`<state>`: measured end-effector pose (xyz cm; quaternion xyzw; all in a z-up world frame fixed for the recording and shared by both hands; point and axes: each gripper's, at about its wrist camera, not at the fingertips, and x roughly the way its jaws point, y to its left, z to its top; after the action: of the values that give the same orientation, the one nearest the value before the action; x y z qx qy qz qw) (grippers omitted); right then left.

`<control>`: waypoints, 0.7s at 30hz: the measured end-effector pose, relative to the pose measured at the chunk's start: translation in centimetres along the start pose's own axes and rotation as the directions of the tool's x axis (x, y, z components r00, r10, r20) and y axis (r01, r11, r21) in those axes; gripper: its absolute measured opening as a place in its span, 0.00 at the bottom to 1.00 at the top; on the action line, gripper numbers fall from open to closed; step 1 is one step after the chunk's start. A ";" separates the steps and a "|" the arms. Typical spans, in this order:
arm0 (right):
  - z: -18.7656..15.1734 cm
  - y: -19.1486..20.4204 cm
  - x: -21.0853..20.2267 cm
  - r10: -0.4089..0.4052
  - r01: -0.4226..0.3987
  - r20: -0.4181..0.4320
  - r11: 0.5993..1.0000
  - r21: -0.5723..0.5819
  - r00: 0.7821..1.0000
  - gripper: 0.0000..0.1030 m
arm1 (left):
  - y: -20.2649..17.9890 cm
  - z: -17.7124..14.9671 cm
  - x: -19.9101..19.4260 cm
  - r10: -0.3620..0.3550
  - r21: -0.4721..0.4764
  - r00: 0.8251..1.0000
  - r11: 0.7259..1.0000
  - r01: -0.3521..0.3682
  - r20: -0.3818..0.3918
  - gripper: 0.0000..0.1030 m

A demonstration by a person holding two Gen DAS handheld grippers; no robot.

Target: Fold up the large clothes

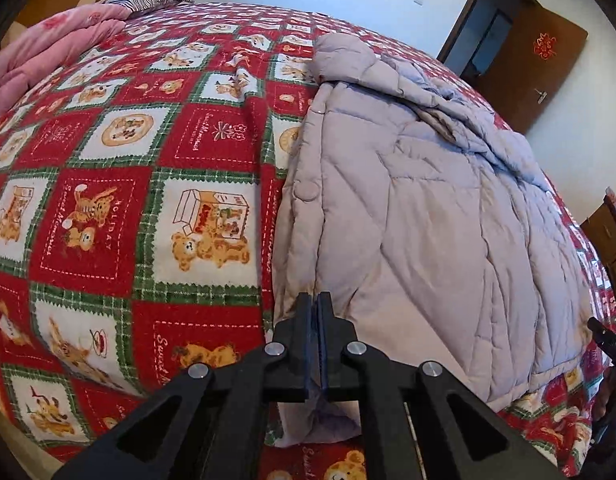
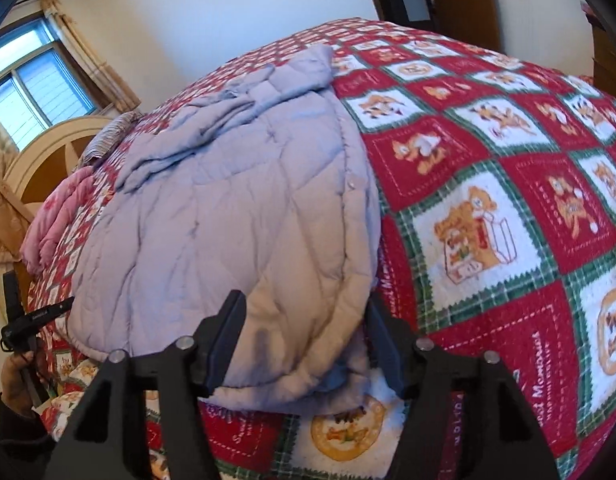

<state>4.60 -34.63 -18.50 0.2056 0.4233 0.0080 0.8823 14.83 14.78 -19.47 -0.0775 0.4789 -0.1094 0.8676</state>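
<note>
**Both grippers at the coat's hem, one clamped, one wide**

A lilac quilted puffer coat (image 1: 419, 208) lies lengthwise on a bed covered by a red, green and white teddy-bear patchwork bedspread (image 1: 120, 184). The coat looks already doubled along its length, with a snap-button edge running up its side and its hood end toward 12 o'clock. A pink quilt (image 1: 48, 56) sits bunched at the bed's 10 o'clock corner in the left view, and a brown door (image 1: 535, 64) stands at 2 o'clock.

The left gripper (image 1: 317, 300) has its jaws together, pinching a thin corner of the hem at 6 o'clock; a tuft of lilac fabric shows beneath them. The right gripper (image 2: 304, 312) has its jaws apart, straddling the coat's other bottom corner at 6 o'clock of its own view; the padded fabric bulges between them, but the pads do not seem to press on it.

I judge the step in hand to be securing both hem corners before a crosswise fold. The next move calls for the right jaws to close firmly on the thick padding, then both hands to lift together and carry the hem toward 12 o'clock, level, so the slippery layers do not slide apart.
</note>
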 end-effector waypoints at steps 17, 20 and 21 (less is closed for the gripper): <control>-1.0 -0.7 2.2 0.026 -0.025 -0.084 1.000 0.007 0.996 0.61 | -0.3 -1.2 0.5 0.035 -0.016 0.999 0.999 -0.035 -0.024 0.99; -1.2 -0.7 2.5 0.029 -0.029 -0.094 1.000 0.001 0.995 0.47 | 0.1 -1.9 0.7 -0.050 -0.058 0.999 0.997 0.050 -0.009 0.98; -1.2 -0.7 2.6 0.028 -0.029 -0.097 1.000 -0.007 0.995 0.37 | -0.1 -2.0 0.5 -0.054 -0.044 0.999 0.998 0.054 -0.002 0.85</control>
<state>5.20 -34.32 -21.36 0.2072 0.4626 0.0323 0.8614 13.40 14.46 -20.90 -0.1092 0.4802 -0.1226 0.8617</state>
